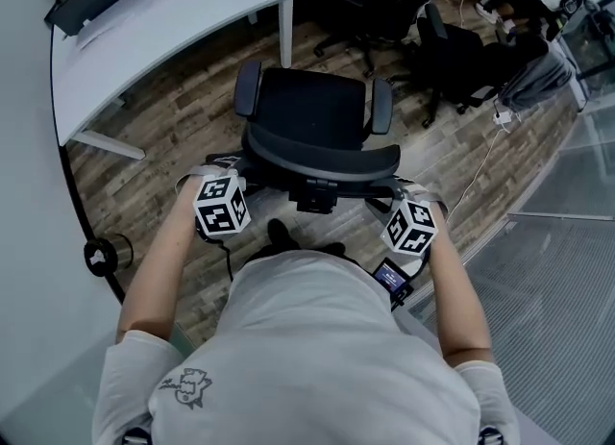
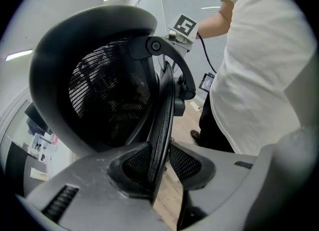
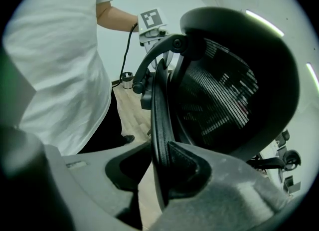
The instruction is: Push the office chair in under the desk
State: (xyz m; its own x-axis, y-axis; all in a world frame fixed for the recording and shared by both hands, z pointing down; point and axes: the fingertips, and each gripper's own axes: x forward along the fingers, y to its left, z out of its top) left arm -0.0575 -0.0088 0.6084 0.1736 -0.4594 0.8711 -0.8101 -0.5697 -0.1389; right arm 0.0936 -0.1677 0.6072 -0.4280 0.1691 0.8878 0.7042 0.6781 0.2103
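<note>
Backrest of black mesh, thin curved rim clamped by left hand-held gripper and right hand-held gripper.

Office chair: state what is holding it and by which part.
Both tongs hold the office chair by its backrest rim: the left tongs clamp one side edge, the right tongs the other.

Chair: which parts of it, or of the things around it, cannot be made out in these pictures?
- Wheels of the chair: head view, none clearly shown, under the seat and backrest.
- Seat: both gripper views, behind the backrest.
- Left gripper and right gripper jaws: head view, covered by their cubes and the backrest.
- Desk: head view, cut off by the upper edge.
</note>
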